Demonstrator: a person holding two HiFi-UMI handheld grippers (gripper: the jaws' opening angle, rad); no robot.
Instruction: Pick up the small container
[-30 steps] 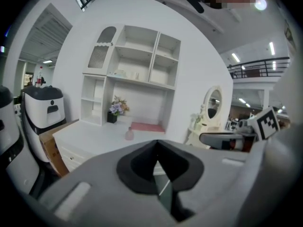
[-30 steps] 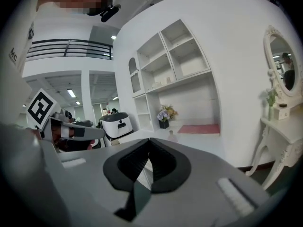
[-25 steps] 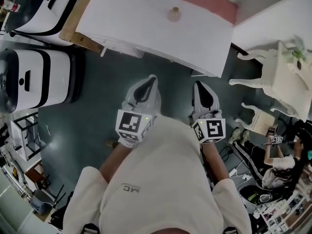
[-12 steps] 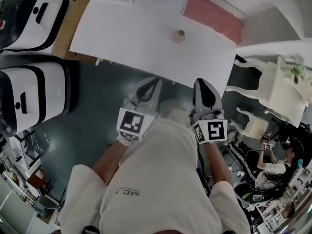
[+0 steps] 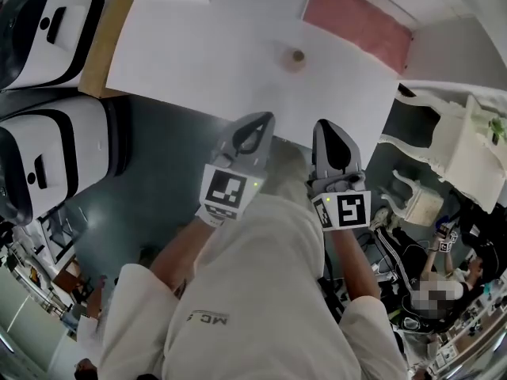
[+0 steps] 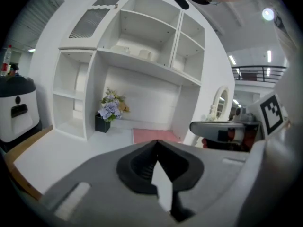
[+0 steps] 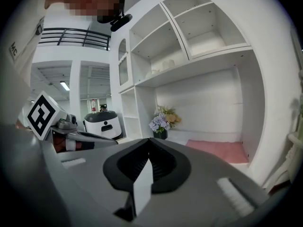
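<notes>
- Both grippers have come forward since the earlier frames: their tips, then over the dark floor, now reach the near edge of the white table at mid-frame.
- The left gripper and right gripper each have their jaws pressed together with nothing between them, probably carried that way for the approach.
- The small container, a pale round pot, stands alone at upper centre, just left of the pink mat and well apart from both tips.
- The grippers point at the table side by side, and the container lies between their lines, so either could take it.
- Whichever does must first spread its jaws.
</notes>
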